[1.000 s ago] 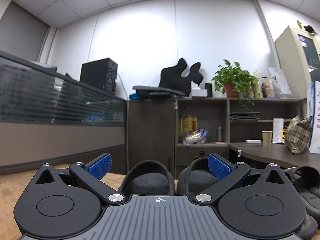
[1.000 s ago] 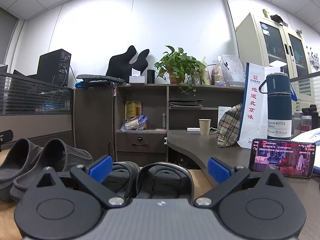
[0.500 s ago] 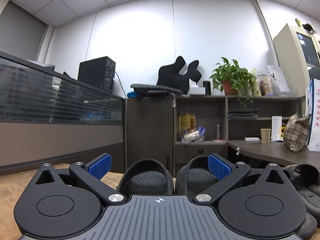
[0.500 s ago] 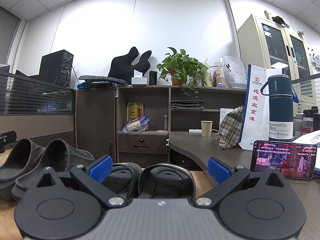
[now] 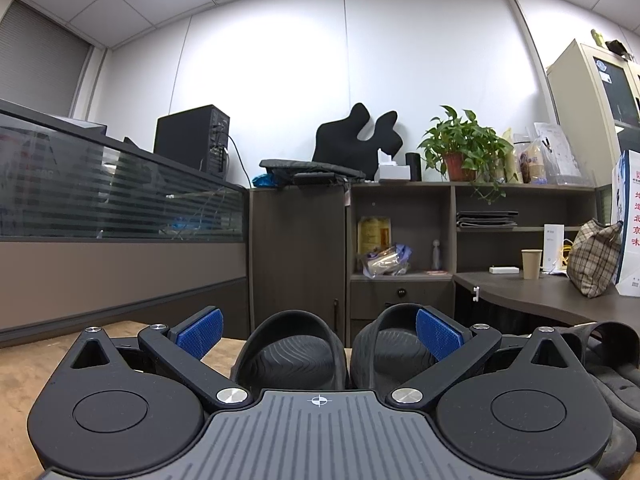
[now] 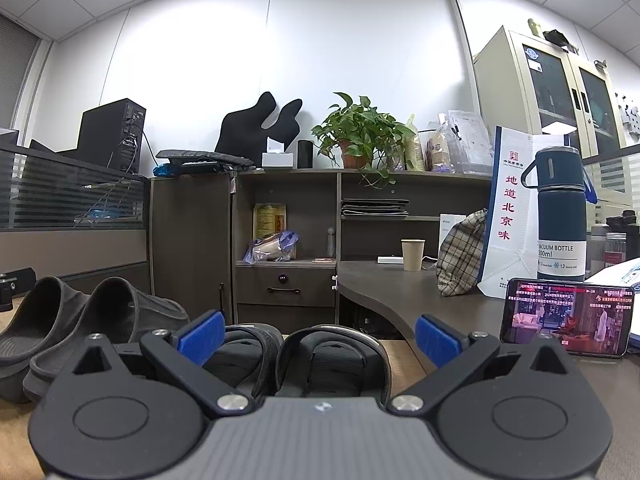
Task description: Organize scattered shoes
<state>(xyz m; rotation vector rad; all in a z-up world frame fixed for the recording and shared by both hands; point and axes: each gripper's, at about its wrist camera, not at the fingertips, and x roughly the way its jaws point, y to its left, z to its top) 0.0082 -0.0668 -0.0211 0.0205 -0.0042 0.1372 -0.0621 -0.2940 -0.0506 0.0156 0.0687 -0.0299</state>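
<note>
While both sets of jaws stand wide apart and hold nothing, the left gripper [image 5: 318, 334] faces the grey slippers [image 5: 294, 354] on the wooden desk [image 5: 24, 364], and the right gripper [image 6: 318, 334] faces the black sandals [image 6: 334, 354] just beside them.

In the right wrist view, a dark blue flask [image 6: 559, 216] carried a white band printed "VACUUM BOTTLE", "500ml" and smaller marks reading "12 hours", the rest too small to read. Beside it, a white paper bag [image 6: 507, 216] bore red characters running downward, "地道北京味", under a small red square logo. A phone [image 6: 567, 316] propped on the desk showed a video with lines of red text that were too small to read. In the left wrist view, only the edge of the same bag [image 5: 631, 220] showed, with partial red characters
</note>
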